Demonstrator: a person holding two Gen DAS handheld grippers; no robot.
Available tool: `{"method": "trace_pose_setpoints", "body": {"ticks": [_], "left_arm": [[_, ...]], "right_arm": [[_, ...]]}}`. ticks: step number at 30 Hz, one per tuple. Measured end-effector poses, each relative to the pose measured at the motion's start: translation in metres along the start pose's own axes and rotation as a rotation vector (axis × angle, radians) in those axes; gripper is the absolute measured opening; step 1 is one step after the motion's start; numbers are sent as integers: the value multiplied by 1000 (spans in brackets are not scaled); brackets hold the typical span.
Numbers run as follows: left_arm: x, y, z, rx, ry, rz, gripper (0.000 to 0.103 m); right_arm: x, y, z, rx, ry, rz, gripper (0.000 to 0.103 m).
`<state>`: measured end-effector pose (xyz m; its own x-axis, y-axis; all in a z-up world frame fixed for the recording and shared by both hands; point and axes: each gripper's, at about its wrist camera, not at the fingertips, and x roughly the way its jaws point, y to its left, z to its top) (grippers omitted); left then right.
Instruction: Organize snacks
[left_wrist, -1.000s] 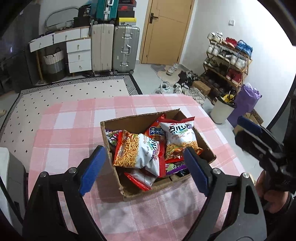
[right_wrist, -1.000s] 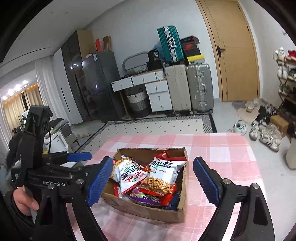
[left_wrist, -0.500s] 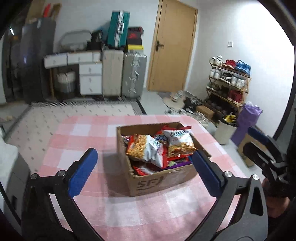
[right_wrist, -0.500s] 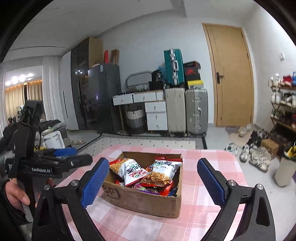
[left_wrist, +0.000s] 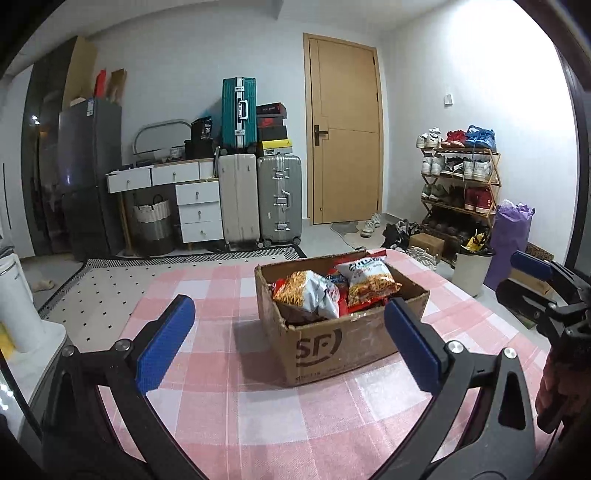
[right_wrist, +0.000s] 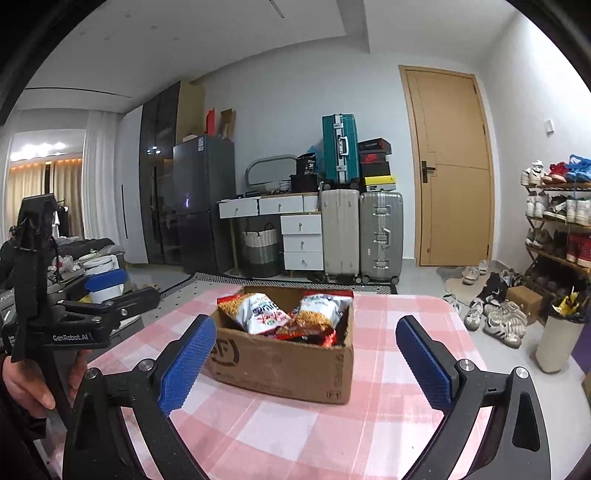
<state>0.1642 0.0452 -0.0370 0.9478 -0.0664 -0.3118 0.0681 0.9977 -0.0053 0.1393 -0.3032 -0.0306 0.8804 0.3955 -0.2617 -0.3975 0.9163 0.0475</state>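
A brown cardboard box (left_wrist: 343, 343) stands on the pink checked tablecloth (left_wrist: 221, 387), filled with several snack bags; an orange-and-white bag (left_wrist: 306, 291) lies on top. My left gripper (left_wrist: 288, 306) is open, level with the box and short of its near side, nothing between its blue pads. In the right wrist view the box (right_wrist: 280, 362) and its snack bags (right_wrist: 258, 310) lie ahead of my right gripper (right_wrist: 306, 325), whose jaws are opening and hold nothing. Each gripper shows in the other's view: right gripper (left_wrist: 532, 280), left gripper (right_wrist: 125, 288).
Suitcases (left_wrist: 277, 199), white drawers (left_wrist: 199, 210) and a dark fridge (left_wrist: 88, 177) line the far wall. A shoe rack (left_wrist: 461, 184) and a white bin (left_wrist: 471, 273) stand right of the table. A white appliance (left_wrist: 14, 302) sits at the left. A hand (right_wrist: 22, 380) holds the left gripper.
Both grippers have drawn back from above the box and tipped towards level, so the box now shows from the side. Both pairs of jaws stand wider apart than before.
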Motion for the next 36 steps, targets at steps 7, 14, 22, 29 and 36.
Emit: {"method": "trace_pose_setpoints", "body": {"ticks": [7, 14, 22, 29, 36], "left_arm": [[-14, 9, -32, -40, -58, 29, 102], [-10, 17, -64, -76, -66, 74, 102], [9, 32, -86, -137, -37, 52, 102], [23, 11, -86, -36, -14, 67, 102], [27, 11, -85, -40, -11, 61, 102]], "right_arm": [[-15, -3, -33, 1, 2, -25, 100], [-17, -1, -58, -31, 3, -41, 100], [-10, 0, -66, -35, 24, -50, 100], [1, -3, -65, -34, 55, -75, 100], [3, -3, -65, -35, 58, -78, 102]]}}
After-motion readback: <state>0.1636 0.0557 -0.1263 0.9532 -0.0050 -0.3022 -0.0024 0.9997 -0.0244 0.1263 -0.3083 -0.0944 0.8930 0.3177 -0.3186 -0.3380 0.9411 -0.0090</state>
